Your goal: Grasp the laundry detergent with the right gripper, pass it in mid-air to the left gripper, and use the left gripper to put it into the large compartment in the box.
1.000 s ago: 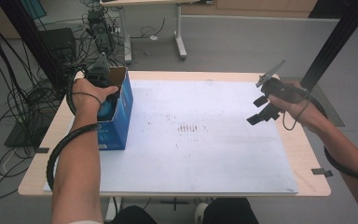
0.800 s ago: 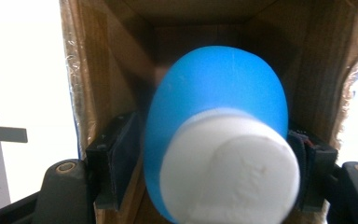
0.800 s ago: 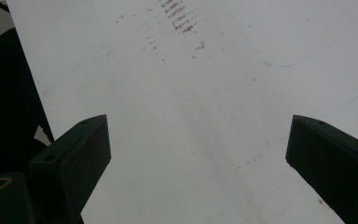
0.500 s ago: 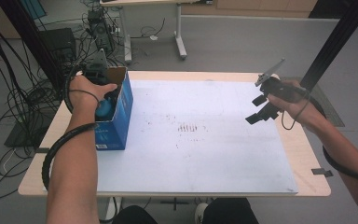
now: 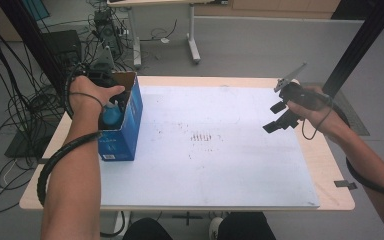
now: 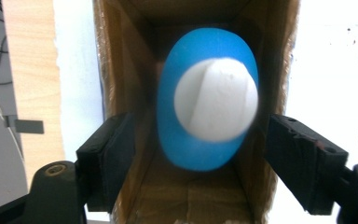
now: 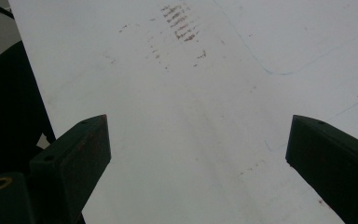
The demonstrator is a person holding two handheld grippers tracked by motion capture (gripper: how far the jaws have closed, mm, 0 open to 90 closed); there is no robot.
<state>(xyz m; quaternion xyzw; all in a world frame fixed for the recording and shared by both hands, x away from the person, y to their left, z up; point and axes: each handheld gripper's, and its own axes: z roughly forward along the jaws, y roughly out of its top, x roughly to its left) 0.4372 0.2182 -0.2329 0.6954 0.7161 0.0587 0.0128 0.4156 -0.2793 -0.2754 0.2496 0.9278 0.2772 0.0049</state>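
A blue bottle (image 6: 205, 140) with a white cap (image 6: 216, 100) stands upright inside an open blue cardboard box (image 5: 125, 135) at the table's left. My left gripper (image 6: 200, 123) points down into the box. Its jaws have just been opening, and they now stand on either side of the bottle with a gap on each side, not pressing on it. In the high view the hand covers most of the left gripper (image 5: 107, 97), and the bottle (image 5: 112, 114) shows just below it. My right gripper (image 5: 275, 117) hangs open and holds nothing above the right of the white sheet (image 5: 215, 165).
The box's brown inner walls (image 6: 121, 70) close in tightly around the bottle. The white sheet (image 7: 205, 93) carries faint brown marks (image 5: 202, 136) near its middle. Cables and black stands crowd the floor (image 5: 25, 105) to the left of the table (image 5: 330, 175).
My left hand has lifted a little over the box, and more of the blue bottle shows beneath it. The right hand has stayed where it was.
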